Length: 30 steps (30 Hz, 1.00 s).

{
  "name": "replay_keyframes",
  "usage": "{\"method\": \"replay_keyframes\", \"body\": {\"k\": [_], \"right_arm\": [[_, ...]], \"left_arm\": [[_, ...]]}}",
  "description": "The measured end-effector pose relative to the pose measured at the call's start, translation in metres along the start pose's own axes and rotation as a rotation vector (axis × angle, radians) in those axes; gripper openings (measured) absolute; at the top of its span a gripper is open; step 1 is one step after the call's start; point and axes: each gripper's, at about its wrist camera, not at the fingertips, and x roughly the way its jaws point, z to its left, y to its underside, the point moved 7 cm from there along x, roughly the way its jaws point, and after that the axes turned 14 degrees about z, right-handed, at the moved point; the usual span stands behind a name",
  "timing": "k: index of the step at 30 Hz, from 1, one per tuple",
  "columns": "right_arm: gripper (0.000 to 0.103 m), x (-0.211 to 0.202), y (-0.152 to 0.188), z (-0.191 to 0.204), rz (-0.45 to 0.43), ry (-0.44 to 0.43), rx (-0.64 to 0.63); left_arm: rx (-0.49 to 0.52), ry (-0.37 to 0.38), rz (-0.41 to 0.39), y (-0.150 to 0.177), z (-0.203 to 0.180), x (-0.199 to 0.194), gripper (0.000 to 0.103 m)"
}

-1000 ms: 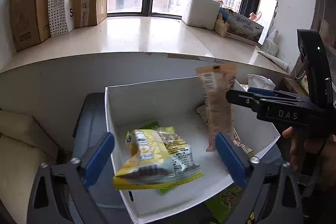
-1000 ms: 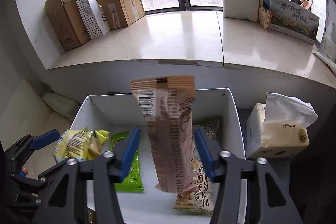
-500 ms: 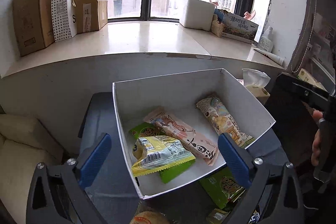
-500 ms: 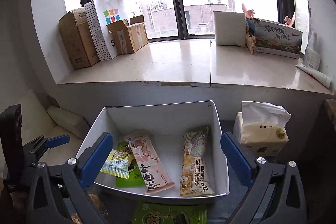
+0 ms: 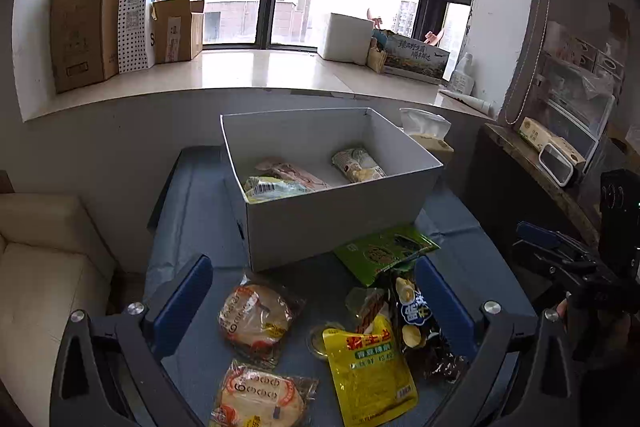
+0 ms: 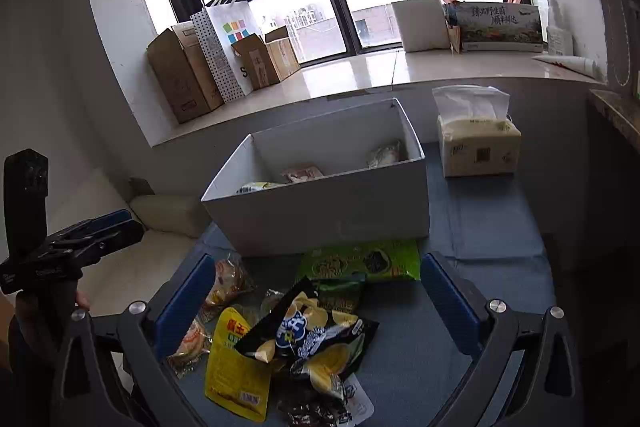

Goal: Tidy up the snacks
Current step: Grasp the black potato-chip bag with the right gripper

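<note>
You have three or more packets in the box (image 5: 340, 215), but a heap of snacks still lies on the cloth in front of it. Both your left gripper (image 5: 312, 303) and right gripper (image 6: 316, 301) hang spread wide and empty above that heap. The yellow pouch (image 5: 370, 375) lies flat, its long axis running toward the box.

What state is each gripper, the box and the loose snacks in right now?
left gripper: open, empty, above the loose snacks.
right gripper: open, empty.
white box: open-topped, upright, several packets inside.
yellow pouch: flat on the table, outside the box.
black chip bag: lying on the pile, outside the box.
green packet: flat against the box's front wall.
tissue pack: upright, tissue sticking out.
</note>
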Motion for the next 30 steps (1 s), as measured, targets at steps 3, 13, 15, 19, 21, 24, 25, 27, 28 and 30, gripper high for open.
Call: {"method": "replay_keyframes", "body": {"k": [3,13,15,19,21,24,25,27,28,30], "right_arm": [[0.103,0.011,0.032,-0.002,0.026,0.009,0.02],[0.103,0.089,0.062,0.012,0.223,-0.019,0.072],[0.103,0.099,0.06,0.009,0.243,-0.032,0.104],[0.103,0.106,0.052,0.0,0.244,-0.045,0.187],[0.103,0.111,0.05,-0.003,0.253,-0.006,0.222],[0.103,0.124,0.048,0.0,0.279,0.063,0.221],[0.103,0.128,0.048,0.002,0.283,0.075,0.21],[0.103,0.13,0.046,0.004,0.282,0.089,0.194],[0.103,0.13,0.047,0.004,0.291,0.079,0.196],[0.102,0.128,0.049,0.002,0.29,0.057,0.218]], "left_arm": [[-0.018,-0.005,0.028,0.032,-0.002,0.002,0.103],[-0.054,0.035,0.078,0.069,0.0,0.009,0.103],[-0.053,0.039,0.078,0.069,0.0,0.009,0.103],[-0.053,0.039,0.076,0.07,0.0,0.01,0.103],[-0.055,0.04,0.08,0.07,0.001,0.011,0.103],[-0.061,0.042,0.079,0.071,0.003,0.012,0.103],[-0.064,0.041,0.081,0.071,0.003,0.012,0.103],[-0.066,0.039,0.081,0.071,0.005,0.012,0.103],[-0.068,0.037,0.081,0.071,0.006,0.012,0.103],[-0.08,0.035,0.088,0.072,0.009,0.015,0.103]]}}
